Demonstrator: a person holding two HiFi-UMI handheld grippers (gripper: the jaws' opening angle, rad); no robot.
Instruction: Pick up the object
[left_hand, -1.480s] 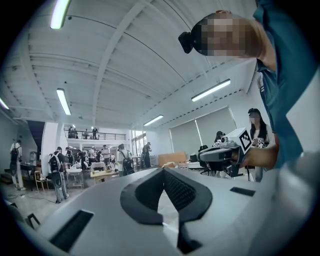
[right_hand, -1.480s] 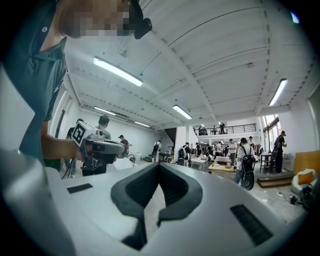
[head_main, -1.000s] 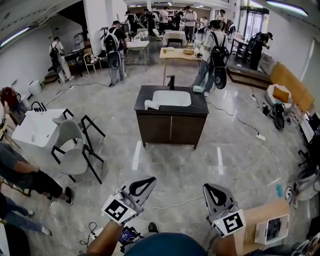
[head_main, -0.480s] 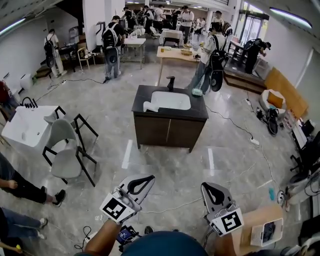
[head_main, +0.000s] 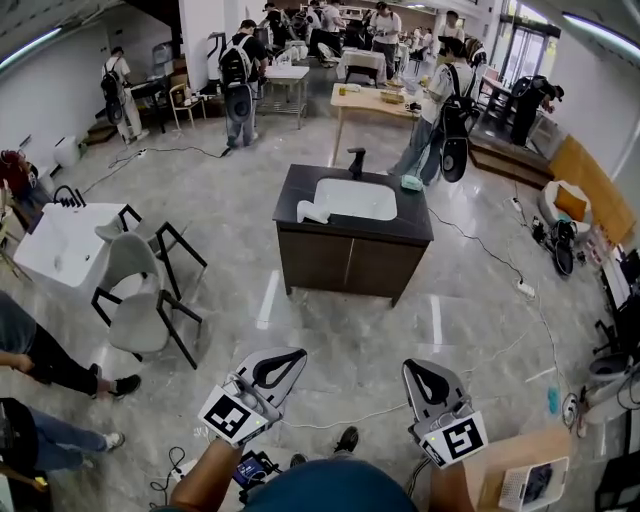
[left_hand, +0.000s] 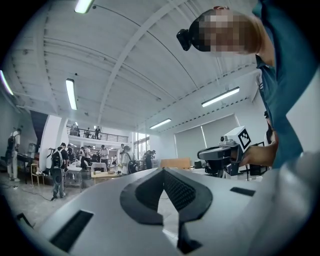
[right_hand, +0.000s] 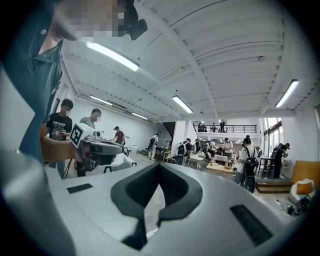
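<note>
Left hand-held gripper (head_main: 299, 355) and right hand-held gripper (head_main: 411, 371) both closed, empty. Well ahead, a white object (head_main: 311, 212) and a teal object (head_main: 411, 183) lie on the sink tabletop (head_main: 300, 188); can't tell which is the target. Floor cable (head_main: 335, 421) crosses between, chairs (head_main: 140, 300) to the left.

The white object (head_main: 308, 211) is too small to identify.

The view has swung and closed in a little: the dark sink cabinet (head_main: 352, 262) now sits further right and looks slightly larger. The cardboard box (head_main: 505, 468) at lower right has slid down toward the frame's bottom edge. The wearer's shoe (head_main: 347, 438) has stepped forward and right, to between the left gripper (head_main: 292, 359) and right gripper (head_main: 414, 372).
</note>
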